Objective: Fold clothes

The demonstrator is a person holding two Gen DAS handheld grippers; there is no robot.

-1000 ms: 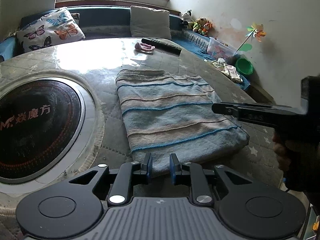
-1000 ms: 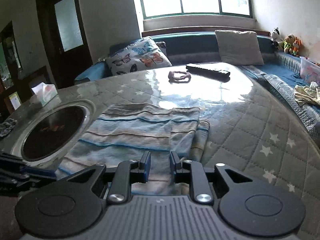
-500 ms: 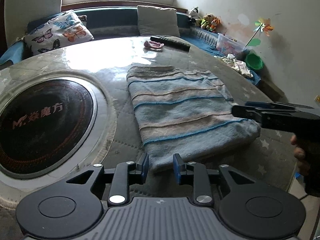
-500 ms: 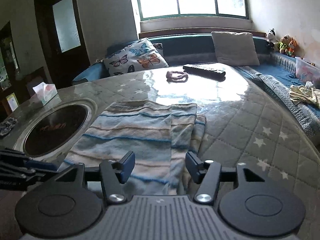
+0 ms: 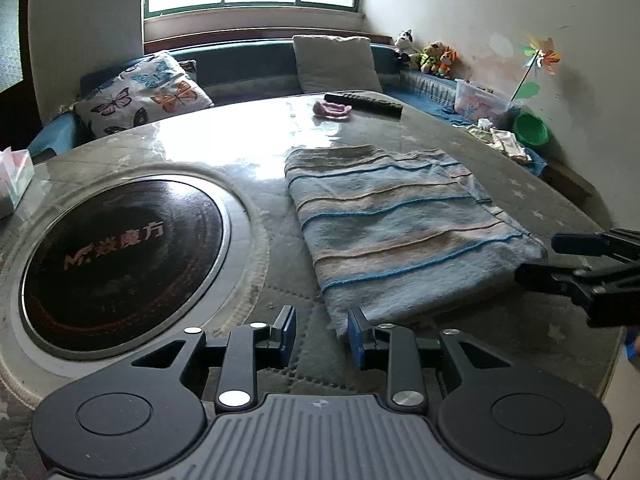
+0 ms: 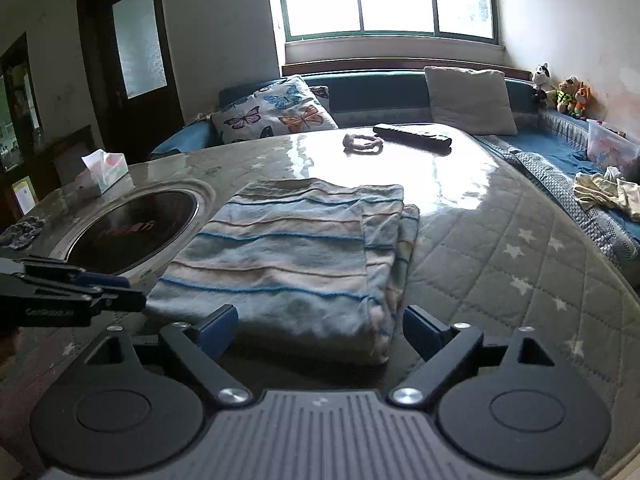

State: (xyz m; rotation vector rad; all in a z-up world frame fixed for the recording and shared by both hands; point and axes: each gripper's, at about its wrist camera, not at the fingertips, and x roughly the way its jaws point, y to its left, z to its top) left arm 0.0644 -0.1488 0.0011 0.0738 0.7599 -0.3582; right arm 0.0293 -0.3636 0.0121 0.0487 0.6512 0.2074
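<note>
A folded blue and beige striped garment (image 5: 396,224) lies flat on the quilted table, also in the right wrist view (image 6: 296,256). My left gripper (image 5: 322,334) is open and empty, just short of the garment's near left corner. My right gripper (image 6: 318,328) is wide open and empty, its fingers either side of the garment's near edge. The right gripper also shows at the right edge of the left wrist view (image 5: 552,258), beside the garment's right corner. The left gripper shows at the left of the right wrist view (image 6: 116,292).
A round black hob (image 5: 116,256) is set in the table to the left of the garment. A remote (image 6: 412,136) and a pink band (image 6: 362,143) lie at the far side. A tissue box (image 6: 105,170) stands far left. A sofa with cushions (image 6: 276,114) runs behind.
Both grippers let go of the garment's near edge, opened and drew back. The right gripper opened wide. The garment stays folded on the table.
</note>
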